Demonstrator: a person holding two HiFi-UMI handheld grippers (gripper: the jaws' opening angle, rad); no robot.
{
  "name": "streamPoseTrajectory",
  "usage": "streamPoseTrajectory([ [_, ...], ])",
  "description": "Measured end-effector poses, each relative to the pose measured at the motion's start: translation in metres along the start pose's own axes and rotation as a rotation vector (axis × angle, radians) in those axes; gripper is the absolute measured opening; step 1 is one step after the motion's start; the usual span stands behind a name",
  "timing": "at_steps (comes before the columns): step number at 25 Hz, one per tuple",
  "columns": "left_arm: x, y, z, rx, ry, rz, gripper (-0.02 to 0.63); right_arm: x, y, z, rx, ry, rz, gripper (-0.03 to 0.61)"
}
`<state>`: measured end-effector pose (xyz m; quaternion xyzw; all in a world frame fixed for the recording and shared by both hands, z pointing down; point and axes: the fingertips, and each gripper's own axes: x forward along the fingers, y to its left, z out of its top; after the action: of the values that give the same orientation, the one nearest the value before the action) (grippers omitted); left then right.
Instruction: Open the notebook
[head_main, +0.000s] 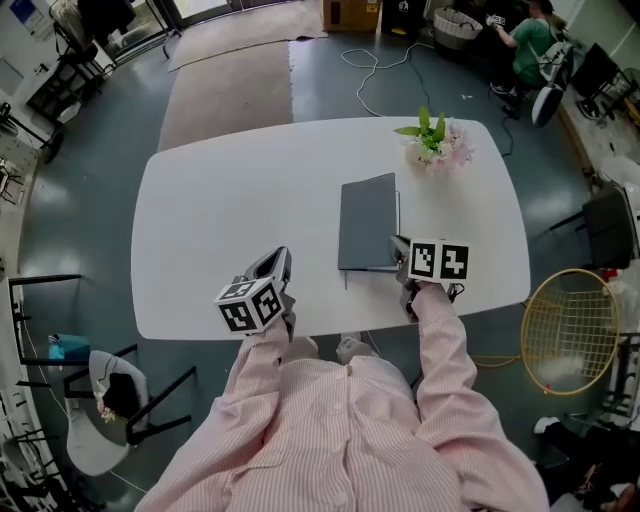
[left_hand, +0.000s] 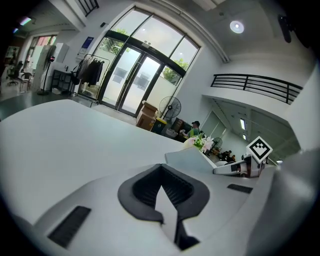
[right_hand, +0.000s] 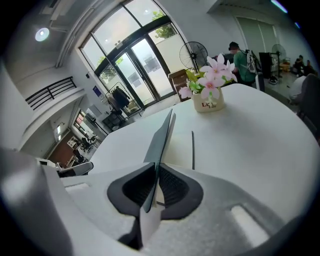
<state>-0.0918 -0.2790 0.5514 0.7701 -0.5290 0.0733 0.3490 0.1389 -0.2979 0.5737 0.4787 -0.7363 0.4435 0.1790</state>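
The grey notebook lies on the white table, right of centre. My right gripper is at its near right corner, shut on the cover. In the right gripper view the cover stands raised on edge between the pads of the right gripper, with a pale page below it. My left gripper rests near the table's front edge, left of the notebook, shut and holding nothing. The left gripper view shows the left gripper with its pads together, the notebook and the right gripper beyond.
A small pot of pink flowers stands behind the notebook at the table's far right. A chair is by the near left corner, a yellow wire frame to the right. A person sits far behind.
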Motion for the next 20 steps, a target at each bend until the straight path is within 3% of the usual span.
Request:
streamPoseTrajectory([
  [12, -0.015, 0.055, 0.03, 0.033, 0.038, -0.116, 0.002, -0.002, 0.048, 0.013, -0.078, -0.09, -0.228, 0.032],
  [20, -0.02, 0.072, 0.043, 0.04, 0.057, -0.174, 0.002, 0.008, 0.092, 0.022, -0.143, -0.119, -0.262, 0.032],
])
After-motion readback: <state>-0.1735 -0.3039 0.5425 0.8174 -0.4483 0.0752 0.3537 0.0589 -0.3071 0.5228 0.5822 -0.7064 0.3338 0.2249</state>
